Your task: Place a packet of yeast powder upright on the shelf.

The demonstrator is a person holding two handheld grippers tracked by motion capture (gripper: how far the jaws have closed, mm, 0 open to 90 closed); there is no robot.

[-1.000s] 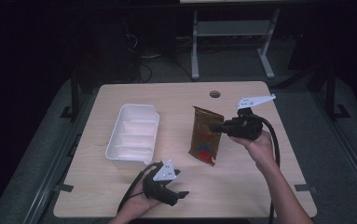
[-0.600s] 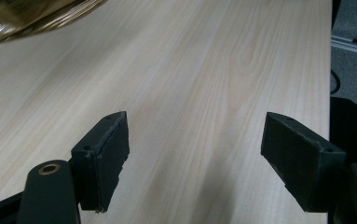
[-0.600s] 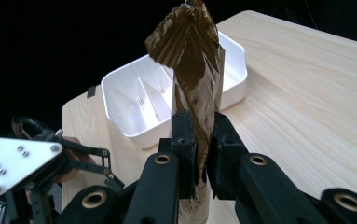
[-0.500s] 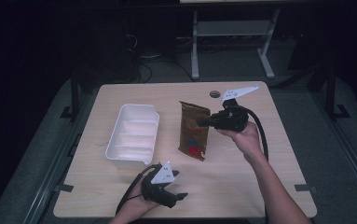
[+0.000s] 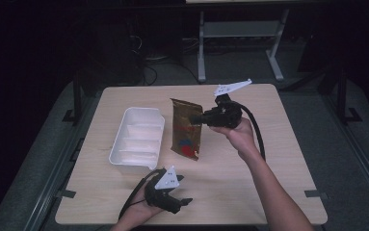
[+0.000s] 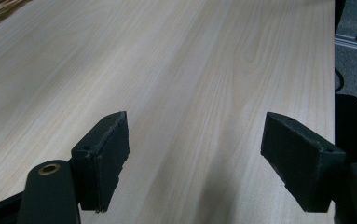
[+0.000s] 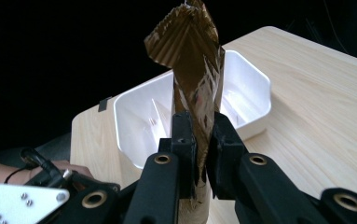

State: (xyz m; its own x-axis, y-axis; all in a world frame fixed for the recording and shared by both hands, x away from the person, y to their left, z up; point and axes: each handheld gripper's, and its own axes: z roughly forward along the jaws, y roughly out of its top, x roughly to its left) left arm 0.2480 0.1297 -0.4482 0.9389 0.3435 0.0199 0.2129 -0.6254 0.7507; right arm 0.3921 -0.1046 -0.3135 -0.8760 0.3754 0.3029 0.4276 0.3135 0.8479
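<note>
My right gripper (image 5: 202, 118) has carried the brown foil pouch (image 5: 186, 129) leftward across the table (image 5: 269, 159) since a second ago, so the pouch now hangs close beside the white tray (image 5: 138, 137) instead of over the middle of the board; my left gripper (image 5: 184, 199) has stayed where it was at the near edge.

The table is the largest thing here, one pale wooden top with dark floor all round it and a grey metal frame (image 5: 240, 33) behind. On it sits one white tray, long and divided into compartments by low ribs, lying left of centre. In my right gripper view the tray (image 7: 250, 88) sits directly behind the pouch (image 7: 195, 79), with nothing between them.

The one pouch is held off the table, hanging upright with its crimped edge above the jaws in that view and a red and blue print on its lower face in the high view. My right gripper (image 7: 199, 149) pinches it flat between both pads.

My left gripper (image 6: 195, 158) rests low over bare wood, jaws spread wide with nothing between them.
</note>
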